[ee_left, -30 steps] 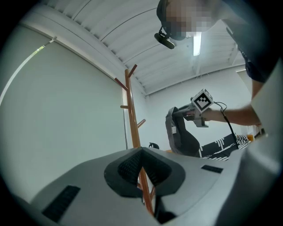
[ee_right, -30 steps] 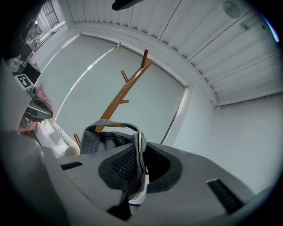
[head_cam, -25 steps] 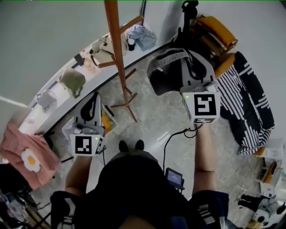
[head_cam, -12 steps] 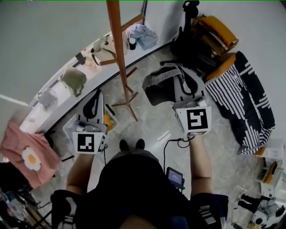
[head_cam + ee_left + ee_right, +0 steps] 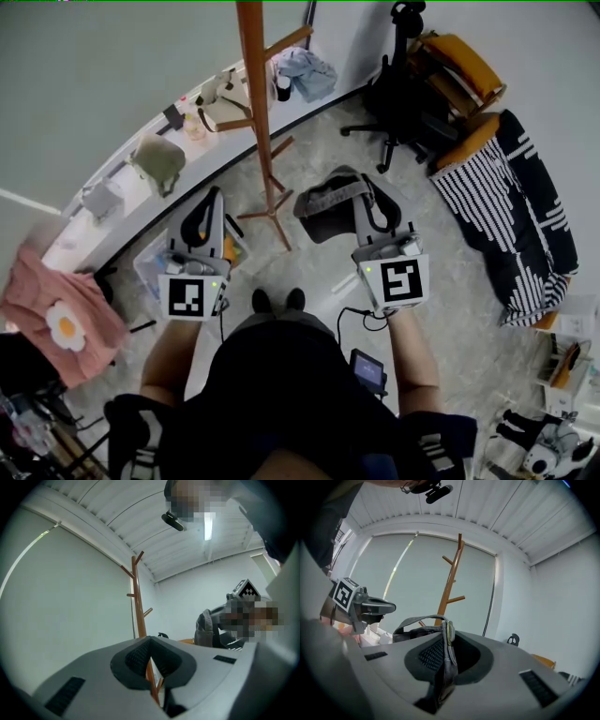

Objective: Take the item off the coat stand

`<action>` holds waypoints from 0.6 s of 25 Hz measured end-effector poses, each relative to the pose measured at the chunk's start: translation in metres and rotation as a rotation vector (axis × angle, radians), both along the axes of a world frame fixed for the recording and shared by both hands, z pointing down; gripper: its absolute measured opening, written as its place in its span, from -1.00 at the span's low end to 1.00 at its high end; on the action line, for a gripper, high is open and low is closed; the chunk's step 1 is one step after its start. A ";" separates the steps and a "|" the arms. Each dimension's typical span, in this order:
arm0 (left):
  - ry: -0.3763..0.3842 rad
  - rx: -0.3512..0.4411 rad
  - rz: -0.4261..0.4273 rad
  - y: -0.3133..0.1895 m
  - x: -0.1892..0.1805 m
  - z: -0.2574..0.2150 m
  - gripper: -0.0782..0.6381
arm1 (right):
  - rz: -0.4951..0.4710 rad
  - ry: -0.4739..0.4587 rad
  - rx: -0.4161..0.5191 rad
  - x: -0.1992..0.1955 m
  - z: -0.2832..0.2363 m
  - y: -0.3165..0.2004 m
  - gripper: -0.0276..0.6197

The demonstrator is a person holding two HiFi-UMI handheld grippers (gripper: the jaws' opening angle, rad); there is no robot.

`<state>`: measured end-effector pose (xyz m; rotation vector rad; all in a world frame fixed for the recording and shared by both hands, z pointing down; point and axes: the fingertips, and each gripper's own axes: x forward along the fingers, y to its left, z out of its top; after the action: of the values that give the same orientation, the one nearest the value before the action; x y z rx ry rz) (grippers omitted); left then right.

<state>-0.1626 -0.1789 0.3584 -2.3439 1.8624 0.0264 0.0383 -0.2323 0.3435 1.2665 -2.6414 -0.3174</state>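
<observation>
The wooden coat stand (image 5: 258, 103) rises from the floor ahead of me, and its pegs in view are bare. A grey bag (image 5: 328, 202) hangs clear of it, to its right. My right gripper (image 5: 367, 214) is shut on the bag's strap. In the right gripper view the strap (image 5: 447, 641) runs pinched between the pads, with the stand (image 5: 451, 583) behind it. My left gripper (image 5: 208, 214) is held left of the stand, shut and empty. In the left gripper view its pads (image 5: 140, 656) meet at the tips, with the stand (image 5: 138, 606) beyond them.
A long white ledge (image 5: 103, 234) runs along the wall with a khaki bag (image 5: 155, 164), a cream bag (image 5: 220, 98) and a blue cloth (image 5: 305, 70). An office chair (image 5: 403, 84) and a striped throw (image 5: 516, 206) stand right. A pink cloth (image 5: 56, 319) hangs left.
My right gripper has come down and back toward me with the grey bag, away from the coat stand. The left gripper has shifted only slightly.
</observation>
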 end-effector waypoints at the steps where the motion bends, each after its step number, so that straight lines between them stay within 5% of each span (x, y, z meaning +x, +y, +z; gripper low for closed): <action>1: 0.003 -0.003 -0.005 0.000 0.000 0.000 -0.72 | 0.000 -0.009 -0.011 0.000 0.003 0.002 -0.78; 15: -0.025 -0.011 -0.077 0.011 -0.021 0.015 -0.72 | 0.033 -0.018 -0.059 0.011 0.045 0.027 -0.78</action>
<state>-0.1837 -0.1682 0.3732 -2.2669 1.9445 -0.0215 0.0491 -0.2055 0.3881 1.2986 -2.6215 -0.2223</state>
